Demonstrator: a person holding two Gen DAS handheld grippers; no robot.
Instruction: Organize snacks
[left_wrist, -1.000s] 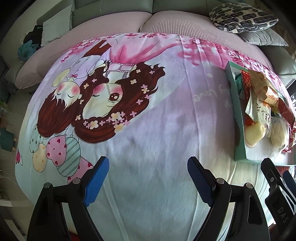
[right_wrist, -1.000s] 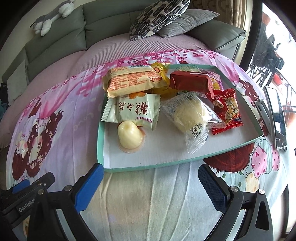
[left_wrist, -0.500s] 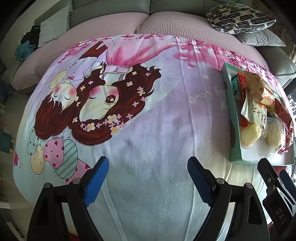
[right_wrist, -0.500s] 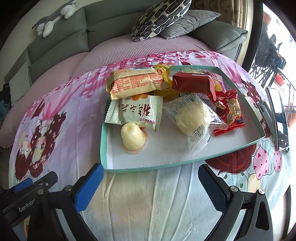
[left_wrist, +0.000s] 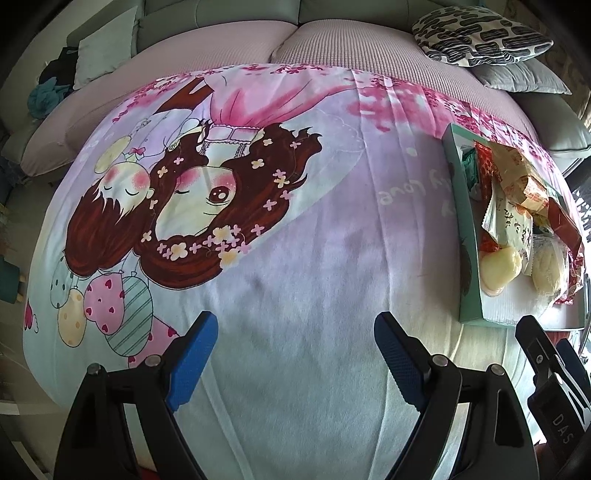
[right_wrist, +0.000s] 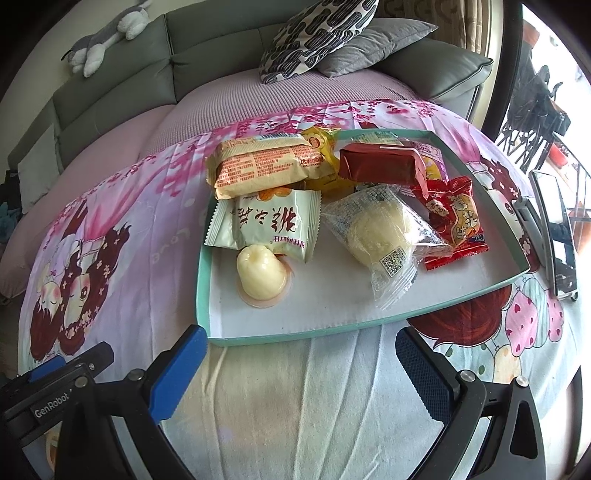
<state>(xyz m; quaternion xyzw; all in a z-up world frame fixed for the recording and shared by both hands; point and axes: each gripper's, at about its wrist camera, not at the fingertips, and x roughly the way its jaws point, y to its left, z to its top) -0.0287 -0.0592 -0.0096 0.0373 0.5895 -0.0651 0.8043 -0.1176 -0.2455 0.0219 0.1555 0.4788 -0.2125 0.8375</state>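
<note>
- The left tongs stood wide, holding nothing, touching nothing, over bare printed blanket.
- From the left tongs the tray lay off to the right, beyond the right finger; its snacks showed only edge-on there.
- The right tongs also stood wide and empty, with the tray's near rim just ahead of the fingertips, not touching as far as could be told.
- Inside the tray, going left to right from the right tongs: a jelly cup nearest, ahead of the left finger; a pale green packet behind it; an orange bar beyond, long axis across the view; a clear-wrapped bun ahead between the fingers, long axis running diagonally towards the right finger; a dark red bar far behind; a red packet furthest right.
- The right hand was plainly the nearer one.
- All snacks lay in the tray, heaped towards its far side; that fits either snacks gathered in or snacks waiting to be sorted out.
</note>
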